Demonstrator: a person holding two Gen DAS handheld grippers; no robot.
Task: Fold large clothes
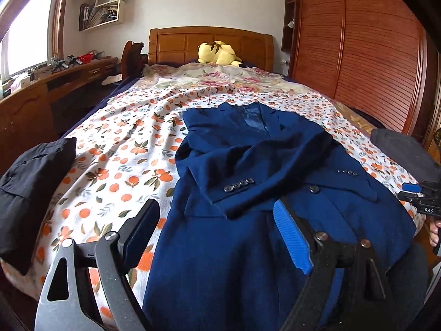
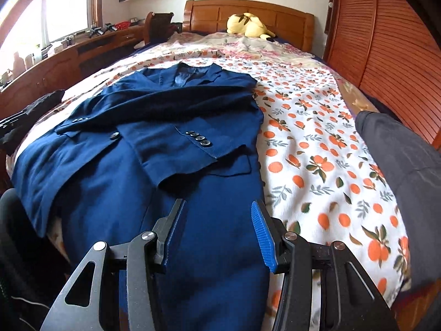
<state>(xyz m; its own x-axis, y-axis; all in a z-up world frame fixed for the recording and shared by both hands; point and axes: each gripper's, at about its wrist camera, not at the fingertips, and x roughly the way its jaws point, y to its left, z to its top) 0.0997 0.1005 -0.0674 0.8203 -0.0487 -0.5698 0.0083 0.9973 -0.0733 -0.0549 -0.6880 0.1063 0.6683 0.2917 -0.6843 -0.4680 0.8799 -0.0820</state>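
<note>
A navy blue suit jacket (image 1: 248, 182) lies face up on the bed, collar toward the headboard, both sleeves folded across its chest; it also shows in the right wrist view (image 2: 154, 149). My left gripper (image 1: 217, 212) is open, hovering over the jacket's lower left hem. My right gripper (image 2: 217, 207) is open, just above the jacket's lower right hem, with nothing between its pads. The right gripper also shows at the right edge of the left wrist view (image 1: 421, 195).
The bed has an orange-print sheet (image 1: 124, 149). A black garment (image 1: 33, 176) lies at its left edge, a dark grey garment (image 2: 399, 171) at its right. A yellow plush toy (image 1: 217, 52) sits by the headboard. A wooden wardrobe (image 1: 358, 41) stands right, a desk (image 1: 55, 88) left.
</note>
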